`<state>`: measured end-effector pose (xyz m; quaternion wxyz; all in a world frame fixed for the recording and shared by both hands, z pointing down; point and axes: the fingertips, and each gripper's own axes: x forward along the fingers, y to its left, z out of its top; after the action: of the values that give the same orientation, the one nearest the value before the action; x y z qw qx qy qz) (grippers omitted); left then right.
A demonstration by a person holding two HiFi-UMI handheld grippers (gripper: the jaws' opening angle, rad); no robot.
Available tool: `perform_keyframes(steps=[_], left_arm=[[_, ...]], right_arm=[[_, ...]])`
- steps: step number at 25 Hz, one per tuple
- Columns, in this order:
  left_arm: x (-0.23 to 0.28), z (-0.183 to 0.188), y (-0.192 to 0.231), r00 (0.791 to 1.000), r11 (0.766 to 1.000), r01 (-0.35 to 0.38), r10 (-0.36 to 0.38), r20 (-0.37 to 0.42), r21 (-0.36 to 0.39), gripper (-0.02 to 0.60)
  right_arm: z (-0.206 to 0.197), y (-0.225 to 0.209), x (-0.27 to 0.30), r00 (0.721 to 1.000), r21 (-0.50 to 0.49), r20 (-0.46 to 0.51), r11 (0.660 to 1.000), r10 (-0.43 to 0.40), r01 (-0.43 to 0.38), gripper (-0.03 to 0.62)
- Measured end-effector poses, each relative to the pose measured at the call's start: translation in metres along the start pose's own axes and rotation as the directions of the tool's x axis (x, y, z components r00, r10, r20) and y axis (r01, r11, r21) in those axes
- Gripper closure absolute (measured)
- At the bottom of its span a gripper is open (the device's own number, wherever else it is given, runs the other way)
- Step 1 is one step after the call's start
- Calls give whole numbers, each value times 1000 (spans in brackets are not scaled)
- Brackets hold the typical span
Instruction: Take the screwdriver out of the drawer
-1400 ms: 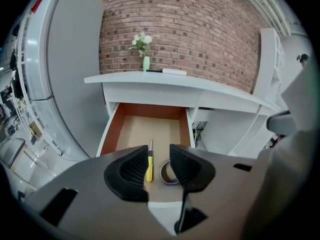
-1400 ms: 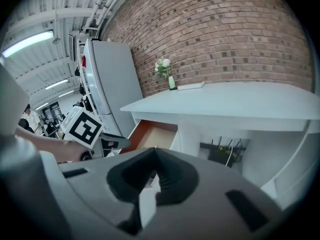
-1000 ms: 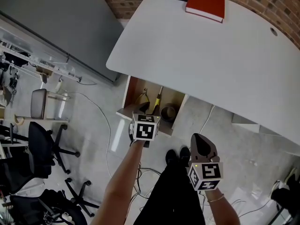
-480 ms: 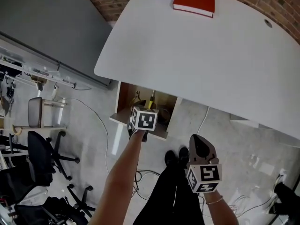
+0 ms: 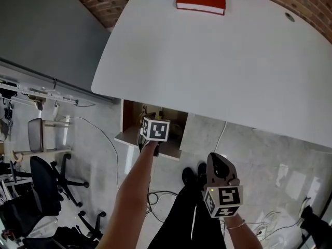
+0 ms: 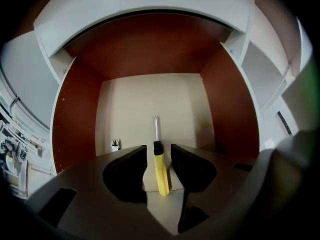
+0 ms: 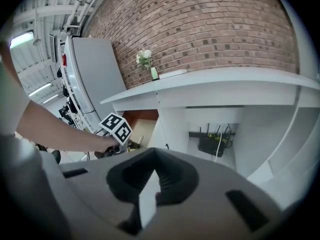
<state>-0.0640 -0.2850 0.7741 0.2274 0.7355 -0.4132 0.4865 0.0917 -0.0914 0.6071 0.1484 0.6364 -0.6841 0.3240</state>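
- Left gripper (image 6: 159, 149): the jaws stand moderately apart and grip nothing. The screwdriver (image 6: 160, 173) lies between them on the floor of the drawer (image 6: 75, 114), clear of both inner faces.
- Screwdriver: the yellow handle sits within the gap, its butt end nearest the jaw roots. The black collar is about level with the jaw tips. The metal shaft runs straight ahead beyond the tips, toward the drawer's back wall.
- Small pale object (image 6: 116, 144): it lies just outside the left-hand jaw, near its tip, and is too small to identify.
- Right gripper (image 7: 155, 153): the jaws are drawn together with nothing between them, and it hangs well apart from the drawer.
- Step in hand (judged): closing on the handle. The handle lies centred and parallel to the jaws, so close squarely on the yellow part, not the thin shaft. Keep low enough to meet it at its widest without pressing the tips into the floor.
- Next (judged): lift before drawing back, so that the shaft clears the drawer's front edge and the desk (image 5: 233, 61) above.
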Motion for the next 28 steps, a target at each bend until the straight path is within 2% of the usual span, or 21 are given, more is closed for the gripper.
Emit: perform_keyframes(steps=[4, 11, 14, 25, 28], left_arm=[[14, -3, -1, 1000, 1000, 9, -9, -28, 4, 437], [31, -12, -3, 997, 1000, 17, -18, -73, -10, 447], [35, -12, -2, 997, 1000, 19, -19, -75, 7, 457], [37, -12, -8, 994, 996, 82, -84, -73, -26, 499], [34, -10, -9, 995, 997, 76, -76, -64, -8, 512]], right_arm=[[-3, -2, 3, 1000, -14, -6, 1000, -13, 13, 592], [-9, -10, 5, 999, 23, -25, 999, -27, 27, 592], [-10, -10, 7, 999, 38, -30, 999, -31, 32, 592], [-14, -11, 11, 999, 29, -48, 999, -24, 26, 592], [-13, -11, 11, 998, 23, -50, 999, -24, 25, 592]])
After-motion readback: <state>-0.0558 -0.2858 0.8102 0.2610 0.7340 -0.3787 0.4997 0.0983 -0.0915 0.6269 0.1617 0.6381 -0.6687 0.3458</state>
